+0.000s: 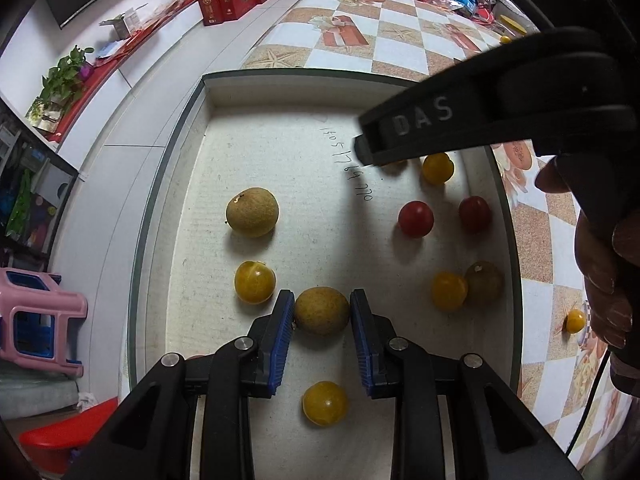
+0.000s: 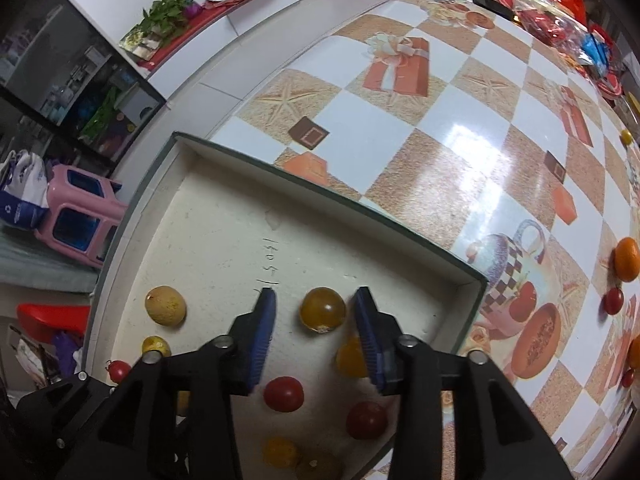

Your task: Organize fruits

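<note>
A shallow white box (image 1: 280, 128) holds several small fruits. In the left wrist view my left gripper (image 1: 322, 310) has its blue pads against both sides of a tan longan (image 1: 322, 312) resting on the box floor. Another longan (image 1: 252, 212), yellow tomatoes (image 1: 254, 282) and red tomatoes (image 1: 415, 219) lie around it. My right gripper (image 2: 316, 308) is open above the box (image 2: 224, 216), its fingers either side of a yellow tomato (image 2: 322, 309) without touching it. The right gripper's body (image 1: 440, 124) crosses the left wrist view.
The box sits on a table with a checkered cloth (image 2: 440, 152). An orange (image 2: 626, 259) and red tomatoes (image 2: 613, 301) lie on the cloth at right. A yellow tomato (image 1: 575, 321) lies outside the box. A pink stool (image 1: 36, 316) stands on the floor at left.
</note>
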Available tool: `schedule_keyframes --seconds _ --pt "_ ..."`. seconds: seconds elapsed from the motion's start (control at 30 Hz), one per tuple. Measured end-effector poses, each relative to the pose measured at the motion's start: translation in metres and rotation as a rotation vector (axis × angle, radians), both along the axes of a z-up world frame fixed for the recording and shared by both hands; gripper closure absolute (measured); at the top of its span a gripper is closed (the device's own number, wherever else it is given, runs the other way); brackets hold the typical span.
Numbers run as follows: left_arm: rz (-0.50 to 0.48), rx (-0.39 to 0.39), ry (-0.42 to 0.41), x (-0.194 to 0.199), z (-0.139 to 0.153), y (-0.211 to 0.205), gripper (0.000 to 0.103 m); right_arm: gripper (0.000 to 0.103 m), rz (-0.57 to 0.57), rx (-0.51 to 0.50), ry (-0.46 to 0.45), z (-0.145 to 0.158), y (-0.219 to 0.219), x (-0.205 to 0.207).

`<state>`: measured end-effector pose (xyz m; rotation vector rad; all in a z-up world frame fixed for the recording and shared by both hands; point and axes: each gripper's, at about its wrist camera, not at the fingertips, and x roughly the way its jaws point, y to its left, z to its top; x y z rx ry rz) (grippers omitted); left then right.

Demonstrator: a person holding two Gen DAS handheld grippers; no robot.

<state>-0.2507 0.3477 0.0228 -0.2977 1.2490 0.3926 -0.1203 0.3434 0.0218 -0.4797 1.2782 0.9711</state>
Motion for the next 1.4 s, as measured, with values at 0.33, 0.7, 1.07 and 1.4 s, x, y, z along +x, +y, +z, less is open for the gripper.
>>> schedule_keyframes --seconds 0.33,0.7,1.07,1.4 --pt "0.002 0.021 -0.004 -0.005 0.009 -0.006 0.024 0.023 -0.077 0.084 0.056 0.02 -0.016 0.013" --pt "-0.009 0.016 0.043 -0.011 0.016 -0.013 0.0 0.016 -0.138 0.055 0.031 0.039 -0.048 -0.002" --pt "-0.052 0.004 0.075 -0.021 0.021 -0.031 0.0 0.0 -0.135 -0.028 -0.015 0.042 -0.065 -0.015" --pt "-0.074 0.008 0.083 -0.02 0.024 -0.033 0.0 0.0 -0.084 -0.071 -0.031 0.044 -0.062 -0.029"
